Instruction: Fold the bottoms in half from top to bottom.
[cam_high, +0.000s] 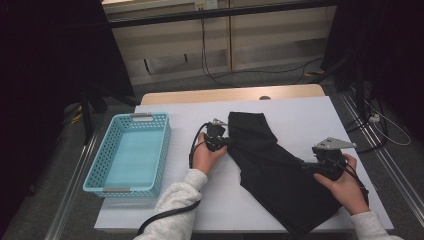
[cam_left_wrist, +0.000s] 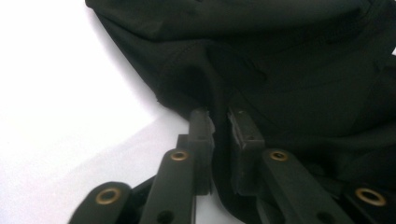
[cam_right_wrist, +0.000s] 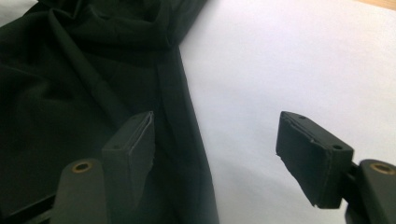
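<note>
Left gripper (cam_left_wrist: 219, 122), held low and level, clenches the black cloth's (cam_high: 272, 165) edge; right gripper (cam_right_wrist: 215, 154) hovers released over its hem.

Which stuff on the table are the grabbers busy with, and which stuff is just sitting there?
In use:
- black cloth
- left gripper, pinching the cloth's edge
- right gripper, open at the cloth's other edge

Just sitting there:
- blue basket, nothing in it
- cables on the floor

So the black garment (cam_high: 272, 170) is soft dark fabric, lying flat-ish but rumpled on the white bench (cam_high: 300, 112), running diagonally from about 12 o'clock down toward 5 o'clock. Lots of folds, and one hemmed edge shows.
</note>
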